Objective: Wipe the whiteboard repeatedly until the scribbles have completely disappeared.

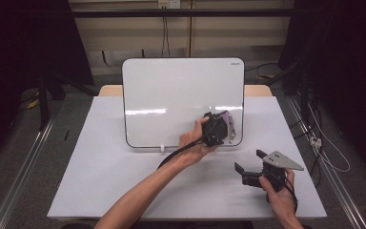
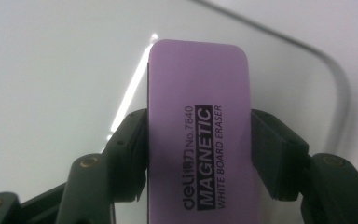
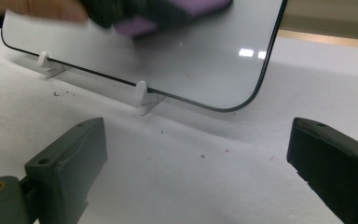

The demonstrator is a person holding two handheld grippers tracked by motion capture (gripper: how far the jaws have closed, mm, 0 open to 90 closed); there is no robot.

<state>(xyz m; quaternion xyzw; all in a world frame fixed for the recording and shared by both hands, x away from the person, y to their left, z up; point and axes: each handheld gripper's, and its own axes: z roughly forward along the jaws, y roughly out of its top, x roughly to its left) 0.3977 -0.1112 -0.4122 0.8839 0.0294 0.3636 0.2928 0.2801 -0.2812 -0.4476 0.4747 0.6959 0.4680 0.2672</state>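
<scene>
A purple eraser (image 2: 199,135) is clamped between the two black jaws of the left gripper (image 1: 218,128), one jaw pressed against each long side, as seen in the left gripper view. "MAGNETIC WHITE BOARD ERASER" and "No.7840" are printed along its face. Ahead of these jaws, the eraser is held up against the whiteboard (image 1: 171,90), at the board's lower right area in the high view. The left hand (image 1: 194,143) is wrapped around the gripper body, and a black cable trails back from it along the forearm.

The whiteboard is propped upright, leaning slightly back, on small white clip feet (image 3: 142,95) resting on the white table (image 1: 100,167). A faint reddish mark (image 3: 195,73) can be made out on the board surface (just below the blurred eraser in the right gripper view).

The right gripper (image 1: 249,172) is held low over the table by the right hand (image 1: 279,193), off to the right of the left gripper and nearer the person. Its jaws are spread wide apart with nothing between them; bare tabletop lies in the gap, with the board's lower corner directly ahead. A grey three-cornered plate (image 1: 282,161) sits on top of it. A few dark specks (image 3: 60,94) are scattered on the table ahead of its left jaw.
</scene>
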